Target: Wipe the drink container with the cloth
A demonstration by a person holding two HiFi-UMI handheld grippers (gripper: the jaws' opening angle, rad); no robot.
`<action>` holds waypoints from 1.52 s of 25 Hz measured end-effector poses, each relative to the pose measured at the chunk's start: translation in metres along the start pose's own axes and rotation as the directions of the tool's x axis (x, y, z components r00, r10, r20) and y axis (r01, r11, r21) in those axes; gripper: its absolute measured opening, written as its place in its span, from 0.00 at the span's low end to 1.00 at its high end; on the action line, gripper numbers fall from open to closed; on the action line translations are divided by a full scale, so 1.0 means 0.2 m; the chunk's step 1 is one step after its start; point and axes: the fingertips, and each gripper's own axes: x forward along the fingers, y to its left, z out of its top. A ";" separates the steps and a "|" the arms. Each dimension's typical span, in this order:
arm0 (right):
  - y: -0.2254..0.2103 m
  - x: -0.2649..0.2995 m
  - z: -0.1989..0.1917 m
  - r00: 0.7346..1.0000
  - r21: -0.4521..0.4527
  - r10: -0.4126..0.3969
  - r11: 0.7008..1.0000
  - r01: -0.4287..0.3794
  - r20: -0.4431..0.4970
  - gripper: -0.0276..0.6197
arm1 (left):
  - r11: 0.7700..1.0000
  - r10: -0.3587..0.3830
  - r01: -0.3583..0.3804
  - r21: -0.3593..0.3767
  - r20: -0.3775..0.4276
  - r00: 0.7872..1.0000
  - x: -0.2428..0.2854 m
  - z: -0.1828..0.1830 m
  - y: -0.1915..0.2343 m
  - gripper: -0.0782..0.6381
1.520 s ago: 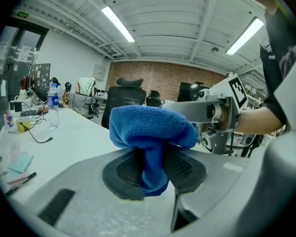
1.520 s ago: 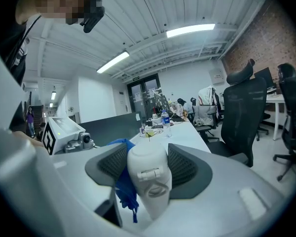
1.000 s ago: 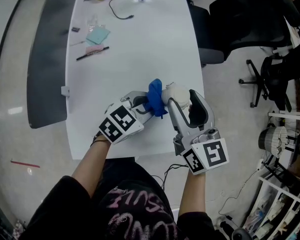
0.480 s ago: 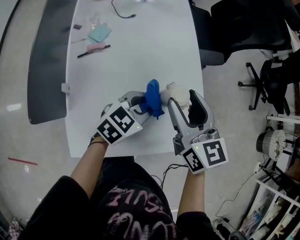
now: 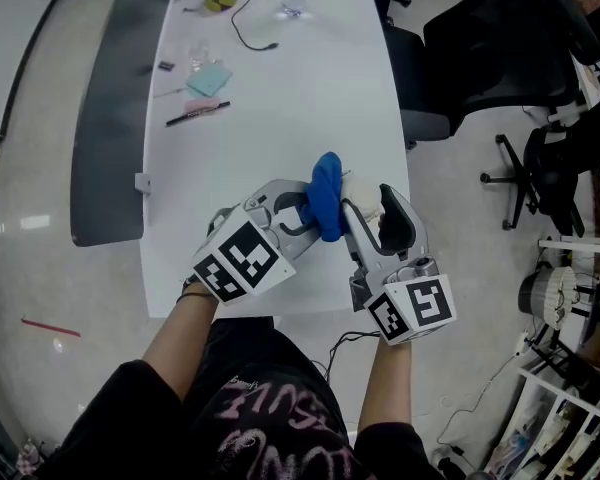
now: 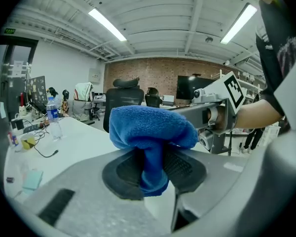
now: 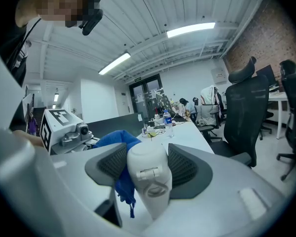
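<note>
Right gripper (image 7: 148,166) clamps the drink container (image 7: 147,184), cloth (image 7: 114,138) touching it.

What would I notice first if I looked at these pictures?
The bright blue cloth stands out most, pinched in the left gripper above the near end of the white table. Right beside it, touching the cloth, is a white drink container, clamped between the jaws of the right gripper.
</note>
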 end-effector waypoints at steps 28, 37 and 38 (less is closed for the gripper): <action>0.00 0.01 0.00 1.000 0.000 -0.012 1.000 0.012 -0.003 0.46 | 0.992 -0.064 0.039 -0.117 -0.214 0.975 0.23 -0.51 0.06 0.25; -0.01 0.00 -0.01 1.000 0.002 -0.012 1.000 0.012 -0.004 0.46 | 0.991 -0.049 0.020 -0.129 -0.225 0.973 0.21 -0.52 0.06 0.25; -0.01 0.00 -0.01 1.000 0.004 -0.011 1.000 0.011 -0.003 0.46 | 0.991 -0.044 0.014 -0.136 -0.216 0.976 0.20 -0.51 0.06 0.25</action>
